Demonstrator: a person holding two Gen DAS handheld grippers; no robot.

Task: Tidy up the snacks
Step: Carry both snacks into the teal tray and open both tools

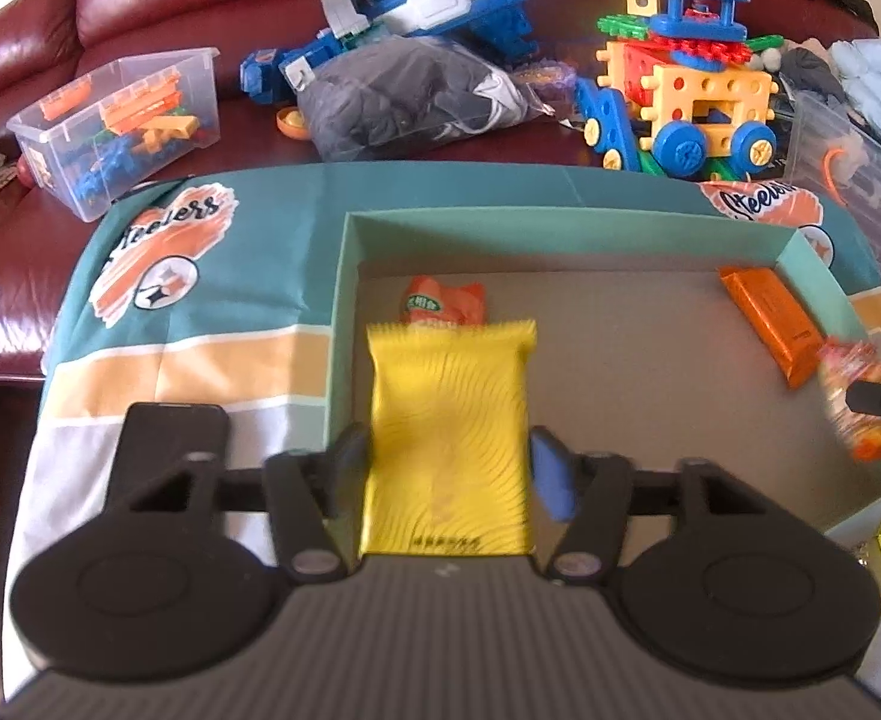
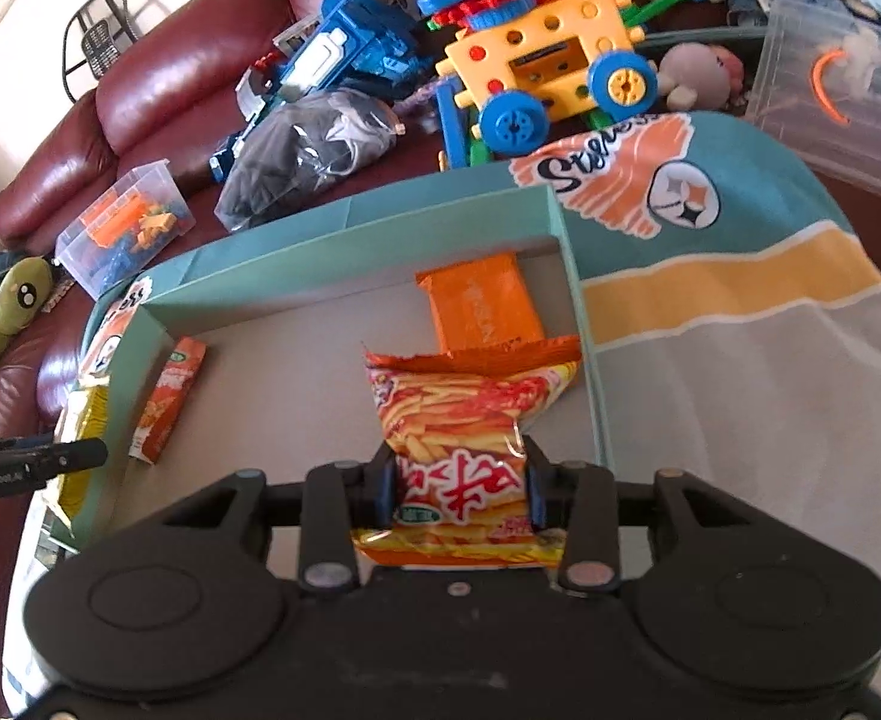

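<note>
Snacks going into the teal box (image 1: 560, 222), both grippers over it.
Left gripper (image 1: 449, 471) spread around the yellow packet (image 1: 449, 420), apparently clear of it; right gripper (image 2: 461, 483) pinching the fries bag (image 2: 470, 414). Lower each flat beside the orange bar (image 2: 482, 306) and small orange packet (image 2: 170, 402) before withdrawing.

R gripper (image 2: 458, 489) at 6 o'clock, pads either side of fries bag (image 2: 470, 420), bag pinched at its waist btwn them. Teal box (image 2: 344, 216) under it; orange pack (image 2: 482, 306) at 12, touching bag's top edge. Small orange box (image 2: 167, 405) at 9 by box wall. Toy car (image 2: 548, 66) well beyond, 1 o'clock.
</note>
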